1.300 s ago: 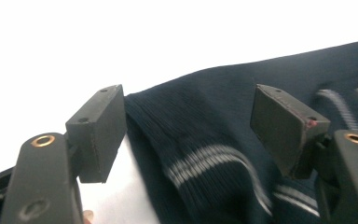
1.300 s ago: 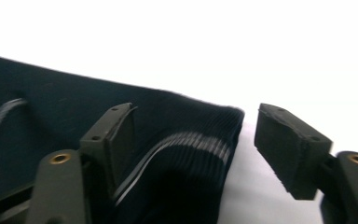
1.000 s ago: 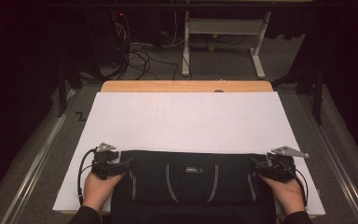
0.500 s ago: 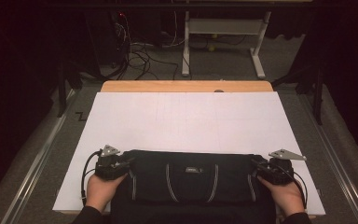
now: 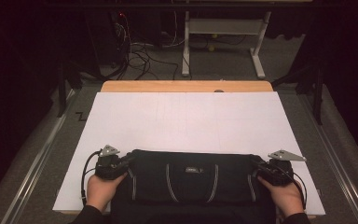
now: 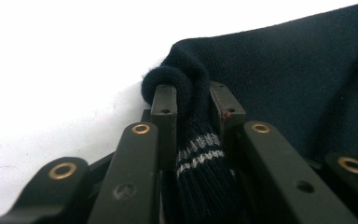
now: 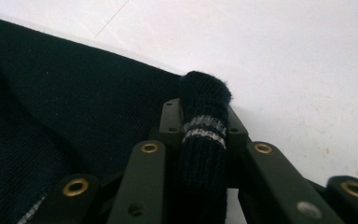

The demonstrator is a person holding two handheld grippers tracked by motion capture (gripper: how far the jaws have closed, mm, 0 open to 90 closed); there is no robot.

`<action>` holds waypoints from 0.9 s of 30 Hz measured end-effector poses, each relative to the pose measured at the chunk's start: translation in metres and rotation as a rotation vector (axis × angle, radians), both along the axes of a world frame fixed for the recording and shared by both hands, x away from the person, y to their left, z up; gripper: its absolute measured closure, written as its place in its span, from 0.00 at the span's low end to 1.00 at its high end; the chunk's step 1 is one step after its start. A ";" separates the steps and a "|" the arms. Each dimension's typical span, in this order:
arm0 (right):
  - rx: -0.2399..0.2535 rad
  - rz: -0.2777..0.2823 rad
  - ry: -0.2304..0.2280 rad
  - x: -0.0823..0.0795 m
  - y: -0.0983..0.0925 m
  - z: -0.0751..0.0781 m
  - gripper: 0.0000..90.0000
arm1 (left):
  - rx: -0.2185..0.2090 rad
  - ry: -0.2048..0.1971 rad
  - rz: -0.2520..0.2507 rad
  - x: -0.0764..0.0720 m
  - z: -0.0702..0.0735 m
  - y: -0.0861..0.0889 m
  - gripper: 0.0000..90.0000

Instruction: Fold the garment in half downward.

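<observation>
Along the bottom edge of the high view, the dark sweater (image 5: 193, 179) lies on the white sheet (image 5: 186, 121) — its lower part cut off. Left gripper (image 5: 121, 164) and right gripper (image 5: 260, 169) have just closed, each pinching a striped corner; cables (image 5: 135, 49) clutter the floor beyond.

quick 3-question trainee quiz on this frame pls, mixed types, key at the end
1. True or false: the left gripper is shut on the dark navy knitted garment with grey stripes.
2. What does the right gripper pinch? A) a bare cable B) a striped fold of the garment C) nothing
3. What does the garment lie on?

Key: 1 true; 2 B; 3 the white sheet covering the wooden table, at its near edge.
</observation>
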State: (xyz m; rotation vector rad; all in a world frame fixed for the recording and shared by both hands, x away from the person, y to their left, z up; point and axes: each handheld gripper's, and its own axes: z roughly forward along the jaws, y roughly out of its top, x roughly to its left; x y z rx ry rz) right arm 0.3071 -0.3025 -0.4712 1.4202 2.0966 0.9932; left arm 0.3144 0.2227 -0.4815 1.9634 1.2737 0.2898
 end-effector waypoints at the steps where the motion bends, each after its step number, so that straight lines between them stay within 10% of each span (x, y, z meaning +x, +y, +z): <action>1: 0.001 -0.001 -0.001 0.000 0.000 0.000 0.87 | 0.000 -0.003 0.000 0.000 0.000 0.000 0.81; 27: 0.026 -0.026 -0.137 0.005 -0.002 0.022 0.90 | -0.042 -0.131 0.024 0.008 0.030 -0.002 0.84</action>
